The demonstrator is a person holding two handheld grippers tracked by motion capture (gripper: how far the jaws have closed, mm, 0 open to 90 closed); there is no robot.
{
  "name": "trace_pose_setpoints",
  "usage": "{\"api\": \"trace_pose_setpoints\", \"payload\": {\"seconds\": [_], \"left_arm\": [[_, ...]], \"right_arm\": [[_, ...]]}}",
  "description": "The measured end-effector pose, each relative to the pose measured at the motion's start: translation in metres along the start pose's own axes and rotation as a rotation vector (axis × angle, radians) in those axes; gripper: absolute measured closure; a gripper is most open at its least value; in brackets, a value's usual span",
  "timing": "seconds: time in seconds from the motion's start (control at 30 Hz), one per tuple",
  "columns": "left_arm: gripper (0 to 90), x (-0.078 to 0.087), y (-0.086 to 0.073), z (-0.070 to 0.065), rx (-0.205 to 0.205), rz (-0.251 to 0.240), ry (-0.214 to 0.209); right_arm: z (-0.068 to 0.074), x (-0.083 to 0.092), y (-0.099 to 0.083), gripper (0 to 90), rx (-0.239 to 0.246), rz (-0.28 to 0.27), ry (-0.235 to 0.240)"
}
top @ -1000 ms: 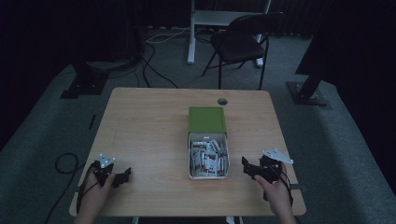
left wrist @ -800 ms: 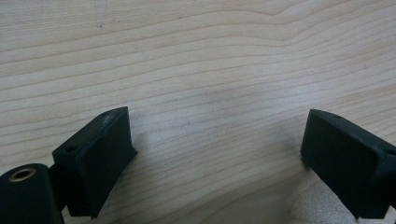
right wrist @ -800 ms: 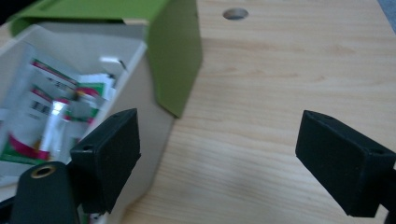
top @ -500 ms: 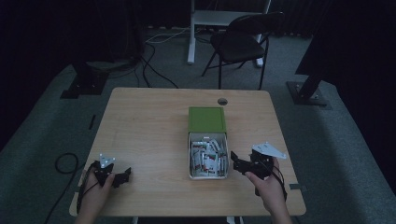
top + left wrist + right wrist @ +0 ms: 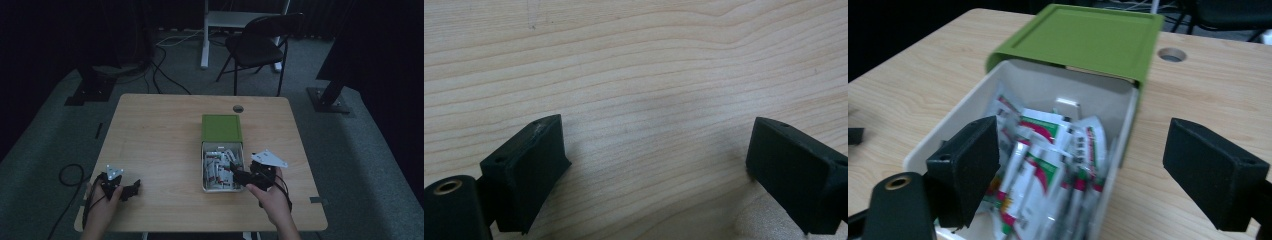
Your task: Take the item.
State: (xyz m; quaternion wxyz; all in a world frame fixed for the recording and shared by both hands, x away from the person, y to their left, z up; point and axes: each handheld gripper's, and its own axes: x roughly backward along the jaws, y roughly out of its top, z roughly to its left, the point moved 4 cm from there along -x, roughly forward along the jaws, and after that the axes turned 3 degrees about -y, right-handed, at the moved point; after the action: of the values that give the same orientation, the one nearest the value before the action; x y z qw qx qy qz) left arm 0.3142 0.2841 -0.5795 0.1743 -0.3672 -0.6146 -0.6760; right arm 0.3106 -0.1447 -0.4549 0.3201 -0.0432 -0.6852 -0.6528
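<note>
High view: against the frame one second back, the right gripper has shifted leftward from the lower right of the table to the right edge of the open white box, its grey plate now tilted up; the left gripper sits where it was, at lower left of the frame, well apart from the box. The box lies at centre, slightly right, its green lid slid toward the top of the frame, the packets exposed in the lower half. A round hole in the tabletop sits just above the lid. Right jaws point left at the box rim; contact cannot be told from this view. Left gripper view: left gripper jaws spread wide, at lower left and lower right of the frame, bare wood grain between them, nothing held; tips close over the table surface. Right gripper view: right gripper jaws also wide apart, nothing gripped. Left jaw overlaps the near left corner of the box, right jaw hangs outside the box's right wall over wood. Red, green and white packets fill the lower centre, blurred. Green lid covers the far part at upper centre; hole at upper right.
</note>
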Motion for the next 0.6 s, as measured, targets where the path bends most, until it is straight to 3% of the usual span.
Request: {"api": "trace_pose_setpoints", "payload": {"seconds": [0.1, 0.4, 0.6], "left_arm": [[9.7, 0.000, 0.000, 0.000, 0.000, 0.000, 0.000], [9.7, 0.000, 0.000, 0.000, 0.001, 0.000, 0.001], [9.7, 0.000, 0.000, 0.000, 0.001, 0.000, 0.001]], "right_arm": [[0.010, -0.004, 0.001, 17.6, 0.004, 0.001, 0.030], [0.029, -0.015, -0.003, 21.5, 0.022, 0.008, 0.061], [0.038, -0.019, -0.007, 29.2, 0.040, 0.009, 0.053]]}}
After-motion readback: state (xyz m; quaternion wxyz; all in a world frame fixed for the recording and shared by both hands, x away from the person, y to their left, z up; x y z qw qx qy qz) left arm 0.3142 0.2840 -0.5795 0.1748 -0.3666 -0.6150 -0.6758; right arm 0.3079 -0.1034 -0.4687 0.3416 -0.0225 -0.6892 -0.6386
